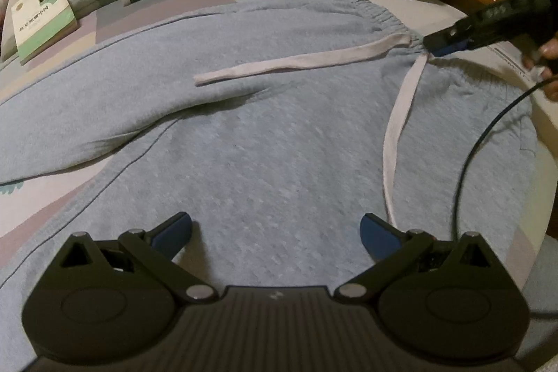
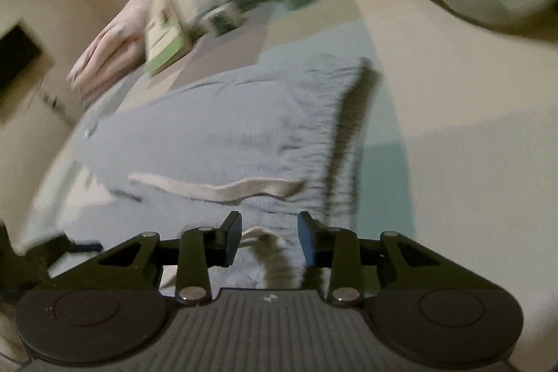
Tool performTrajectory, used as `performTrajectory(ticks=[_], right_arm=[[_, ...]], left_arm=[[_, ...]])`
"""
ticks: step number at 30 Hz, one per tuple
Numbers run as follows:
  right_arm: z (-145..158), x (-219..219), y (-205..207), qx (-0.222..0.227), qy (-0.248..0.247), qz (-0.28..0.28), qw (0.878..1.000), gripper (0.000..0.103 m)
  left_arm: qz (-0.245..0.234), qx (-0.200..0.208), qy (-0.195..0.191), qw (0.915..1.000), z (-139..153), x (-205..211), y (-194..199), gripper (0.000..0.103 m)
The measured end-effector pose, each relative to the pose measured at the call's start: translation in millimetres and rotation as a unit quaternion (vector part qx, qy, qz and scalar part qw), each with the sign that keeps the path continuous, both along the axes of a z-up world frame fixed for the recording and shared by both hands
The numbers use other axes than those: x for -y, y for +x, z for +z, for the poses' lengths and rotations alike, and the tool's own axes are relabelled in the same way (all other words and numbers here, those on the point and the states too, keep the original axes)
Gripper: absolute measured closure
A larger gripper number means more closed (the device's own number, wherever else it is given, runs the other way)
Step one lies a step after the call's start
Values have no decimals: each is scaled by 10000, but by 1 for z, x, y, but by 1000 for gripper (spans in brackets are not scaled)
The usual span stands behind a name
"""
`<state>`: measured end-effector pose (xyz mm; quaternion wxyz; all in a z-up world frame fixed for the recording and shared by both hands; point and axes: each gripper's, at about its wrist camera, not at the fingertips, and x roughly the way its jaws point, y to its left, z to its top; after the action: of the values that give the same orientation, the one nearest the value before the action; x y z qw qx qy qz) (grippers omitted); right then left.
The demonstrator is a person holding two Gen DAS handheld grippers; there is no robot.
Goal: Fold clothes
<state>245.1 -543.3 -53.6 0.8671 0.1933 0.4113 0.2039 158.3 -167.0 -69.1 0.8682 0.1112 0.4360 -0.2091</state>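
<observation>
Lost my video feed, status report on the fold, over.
Left gripper open, over the blue sweatpants. Right gripper part open at the waistband, nothing clamped. Pants flat, unfolded. Drawstring loose across them; cable trails over.

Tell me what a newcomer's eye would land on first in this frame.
The light blue sweatpants spread flat across the bed fill most of the view, with their pale drawstring trailing from the elastic waistband. The right gripper reaches in at that waistband from the right, while the left gripper hangs open over the fabric. A green-covered book lies by the pillows.
</observation>
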Motion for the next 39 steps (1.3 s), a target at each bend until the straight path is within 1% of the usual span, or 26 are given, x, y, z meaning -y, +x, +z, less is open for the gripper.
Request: performTrajectory(ticks=[1,2,5,6,10,11,13,18,24,25,29,32,35,36,37,39], right_arm=[[-2,5,-1,-69,39,-81,9999,37],[-1,13,-1,-88,164,-142,9997,34],[-4,35,14,-196,894,-222,9956,32],[-9,39,22,-269,1061,-262,9936,31],[-31,52,57,-626,1538,-439,9851,30],[-36,52,64,-688,1588,-420,9840,30],[-43,48,78,-784,1619,-315,9832,30],[-48,37,99,-778,1647,-112,9832,28],[-45,31,123,-811,1526,-112,9849,28],[-43,30,125,-798,1443,-140,9862,28],[-31,29,131,-537,817,-344,9946,26],[-34,29,145,-445,670,-328,9962,25],[-39,29,162,-385,823,-277,9955,23],[-41,29,166,-389,926,-263,9946,21],[-43,29,169,-393,1045,-247,9934,16],[-44,26,170,-427,1176,-81,9921,15]], left_arm=[[10,9,-29,10000,0,-1,0,1],[21,17,-58,10000,1,-1,1,1],[15,0,-85,10000,0,-1,1,1],[-3,-9,-69,10000,-1,0,1,1],[-59,-20,4,10000,-2,2,0,1],[-51,-21,16,10000,-2,2,0,1],[-22,-28,25,10000,-2,2,1,1],[5,-20,26,10000,-5,4,3,1],[-10,-10,18,10000,-6,5,4,1],[-12,-9,19,10000,-6,5,4,1],[-15,5,15,10000,-7,4,4,1],[-15,16,10,10000,-7,4,4,1],[-18,18,1,10000,-8,4,4,1],[-18,15,-4,10000,-8,3,4,1],[-18,14,-6,10000,-8,3,4,1],[-19,15,-11,10000,-9,3,4,1]])
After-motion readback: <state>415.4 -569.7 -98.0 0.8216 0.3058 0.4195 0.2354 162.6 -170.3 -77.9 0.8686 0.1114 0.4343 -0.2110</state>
